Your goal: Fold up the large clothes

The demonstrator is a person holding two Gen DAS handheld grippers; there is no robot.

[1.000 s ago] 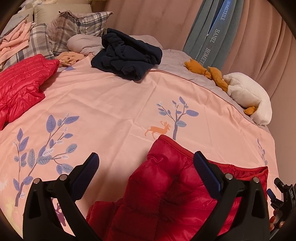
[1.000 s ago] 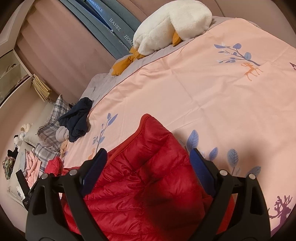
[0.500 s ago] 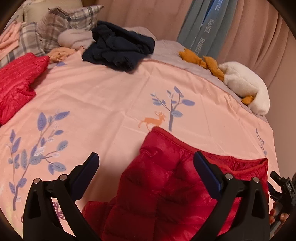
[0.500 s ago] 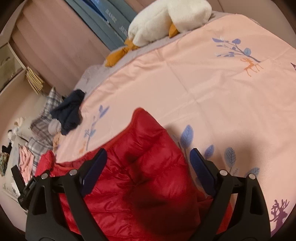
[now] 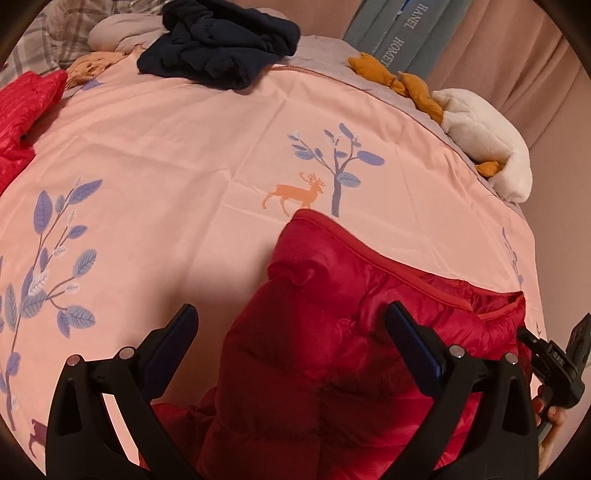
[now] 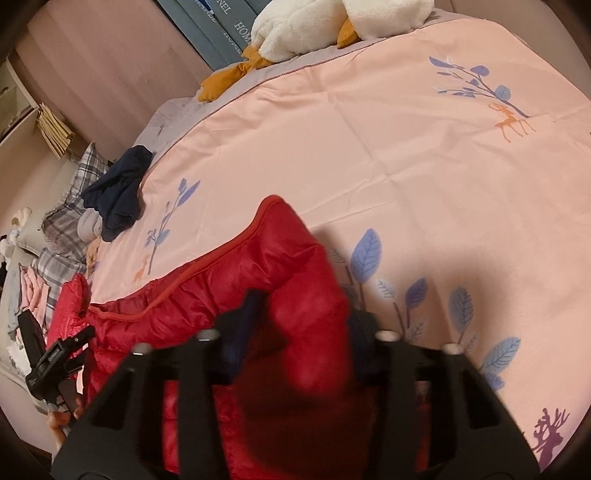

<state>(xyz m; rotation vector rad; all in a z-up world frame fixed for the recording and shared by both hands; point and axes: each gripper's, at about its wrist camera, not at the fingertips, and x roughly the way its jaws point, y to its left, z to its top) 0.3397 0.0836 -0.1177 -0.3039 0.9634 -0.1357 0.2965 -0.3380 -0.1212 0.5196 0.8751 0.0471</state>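
Note:
A red puffer jacket (image 5: 332,350) lies on the pink bedspread (image 5: 184,166) at the near edge. My left gripper (image 5: 291,343) is open, its jaws wide apart just over the jacket's left part. In the right wrist view my right gripper (image 6: 299,325) has closed on a bunched fold of the same red jacket (image 6: 303,288), the padding squeezed between the jaws. The right gripper also shows at the far right edge of the left wrist view (image 5: 550,362).
A dark navy garment (image 5: 218,48) lies at the far side near plaid pillows (image 5: 55,29). A second red jacket (image 5: 22,110) lies at the left. A white and orange plush toy (image 5: 480,129) lies at the far right by the curtain.
My right gripper went from wide open to shut on a fold of the red jacket. My left gripper moved closer over the jacket and stayed open.

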